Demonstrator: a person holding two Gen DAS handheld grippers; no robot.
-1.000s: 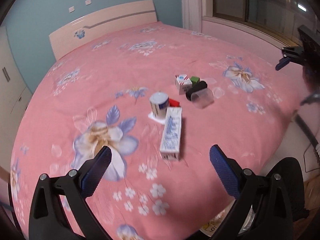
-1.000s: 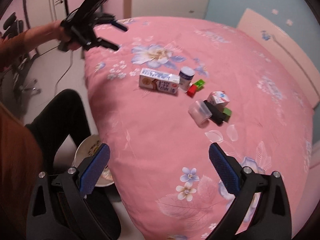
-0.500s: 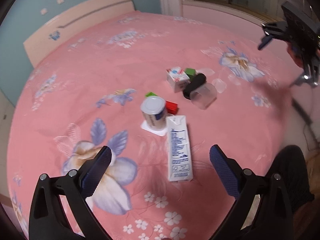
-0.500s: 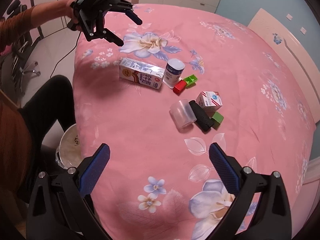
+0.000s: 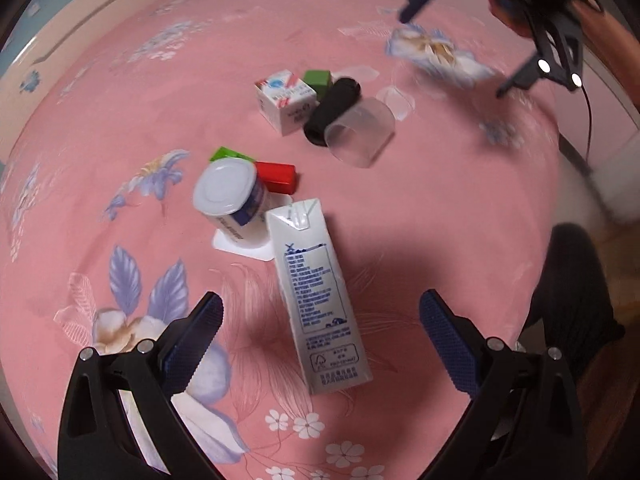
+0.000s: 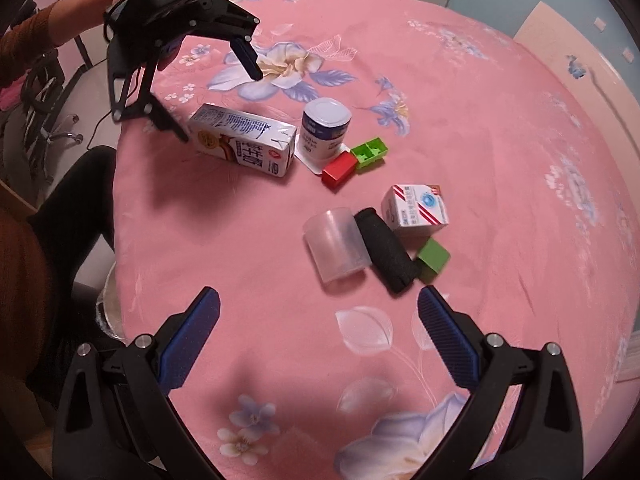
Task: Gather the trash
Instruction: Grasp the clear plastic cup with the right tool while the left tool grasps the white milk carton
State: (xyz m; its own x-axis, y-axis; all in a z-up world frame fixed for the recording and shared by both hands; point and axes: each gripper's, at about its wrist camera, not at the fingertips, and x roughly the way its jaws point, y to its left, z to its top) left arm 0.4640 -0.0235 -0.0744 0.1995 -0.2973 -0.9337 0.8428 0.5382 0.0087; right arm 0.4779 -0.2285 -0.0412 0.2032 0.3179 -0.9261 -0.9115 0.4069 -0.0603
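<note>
Bare bedspread (image 5: 440, 216) flanking the lying milk carton (image 5: 320, 304), yogurt cup (image 5: 232, 200) touching its top end, red block (image 5: 278, 176) just beyond

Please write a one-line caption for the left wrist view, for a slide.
Open left gripper poised over a lying milk carton on a pink floral bedspread.

Probably a home bedroom: floral-sheeted bed (image 6: 460, 92) (headboard (image 6: 560, 40), wardrobe behind).
</note>
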